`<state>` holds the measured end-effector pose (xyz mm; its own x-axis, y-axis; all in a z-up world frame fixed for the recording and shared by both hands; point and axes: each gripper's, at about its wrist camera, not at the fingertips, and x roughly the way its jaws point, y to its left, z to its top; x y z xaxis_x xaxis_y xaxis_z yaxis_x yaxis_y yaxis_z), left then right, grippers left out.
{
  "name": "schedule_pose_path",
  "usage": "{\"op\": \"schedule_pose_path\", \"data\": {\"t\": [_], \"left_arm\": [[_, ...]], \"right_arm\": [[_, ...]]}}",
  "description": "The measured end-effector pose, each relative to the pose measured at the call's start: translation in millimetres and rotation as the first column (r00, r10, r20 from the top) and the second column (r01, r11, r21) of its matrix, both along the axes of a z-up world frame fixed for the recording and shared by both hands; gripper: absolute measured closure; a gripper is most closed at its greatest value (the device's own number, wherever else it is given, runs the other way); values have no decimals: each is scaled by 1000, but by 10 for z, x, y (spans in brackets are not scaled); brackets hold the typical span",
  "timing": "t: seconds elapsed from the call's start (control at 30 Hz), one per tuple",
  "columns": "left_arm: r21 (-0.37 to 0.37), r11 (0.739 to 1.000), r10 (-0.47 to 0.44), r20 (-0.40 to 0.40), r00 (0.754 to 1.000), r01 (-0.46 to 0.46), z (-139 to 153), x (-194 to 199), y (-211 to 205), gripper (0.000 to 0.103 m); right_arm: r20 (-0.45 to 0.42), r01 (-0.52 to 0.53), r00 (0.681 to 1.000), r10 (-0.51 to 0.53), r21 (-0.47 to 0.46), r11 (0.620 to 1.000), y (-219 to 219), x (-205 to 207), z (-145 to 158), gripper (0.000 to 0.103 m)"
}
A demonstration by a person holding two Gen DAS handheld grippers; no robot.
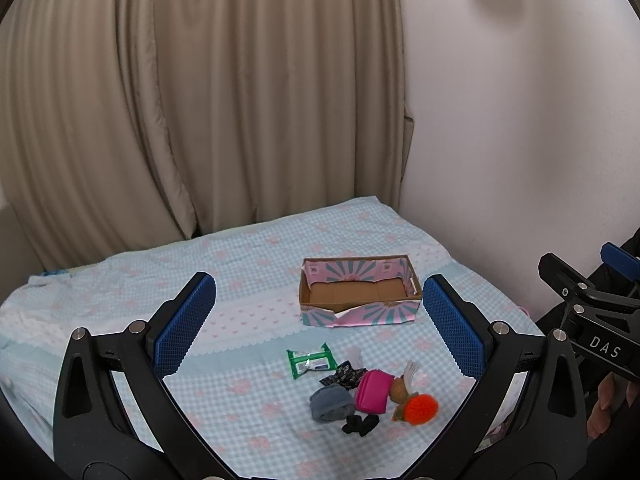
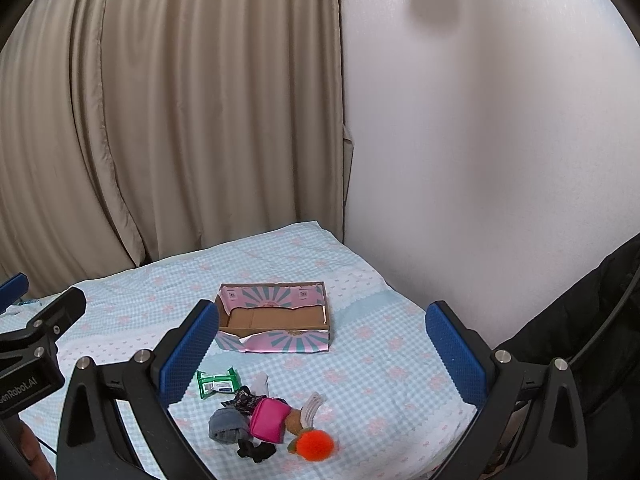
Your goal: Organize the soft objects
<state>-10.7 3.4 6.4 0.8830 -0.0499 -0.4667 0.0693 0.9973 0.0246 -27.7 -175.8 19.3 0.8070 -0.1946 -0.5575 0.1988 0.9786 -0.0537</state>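
A small heap of soft things lies on the bed, on the near part of the blue checked sheet, in front of an open cardboard box that stands empty a little farther back. In the heap a pink pouch sits at the middle, touching a rolled grey sock on its left and a brown plush toy on its right; a fluffy orange pompom lies just beside the plush, a black fabric scrap at the near edge, a dark patterned cloth behind the pouch, and a green tissue pack a little apart at the back left. All of these look light and yielding, so a grip will probably squash rather than slip. The pouch and the sock offer the most bulk to close across, and the pompom would likely compress to almost nothing. The tissue pack's wrapper looks slick, best taken across its short sides. Pieces touch, so lifting one may drag a neighbour. The left gripper hangs above the heap with jaws spread wide and nothing between them; the right gripper does likewise, also wide and empty. Beige curtains and a pale wall stand behind the bed.
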Motion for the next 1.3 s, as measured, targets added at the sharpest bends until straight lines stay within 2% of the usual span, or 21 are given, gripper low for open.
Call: {"op": "schedule_pose_path", "data": {"t": [0.9,1.1,1.3], "left_arm": [[-13,1000,-6,-11,1000,6,-75,-31,107,0],[-46,999,15,-72,997,-19,-353,104,151,0],[-52,998,23,-186,982,-33,-858,273,-30,0]], "right_arm": [[1,-1,1000,1,6,1000,77,-15,-24,0],[-31,-15,999,15,-12,1000,-109,63,-161,0],[-135,-115,984,116,16,993,-393,274,-631,0]]}}
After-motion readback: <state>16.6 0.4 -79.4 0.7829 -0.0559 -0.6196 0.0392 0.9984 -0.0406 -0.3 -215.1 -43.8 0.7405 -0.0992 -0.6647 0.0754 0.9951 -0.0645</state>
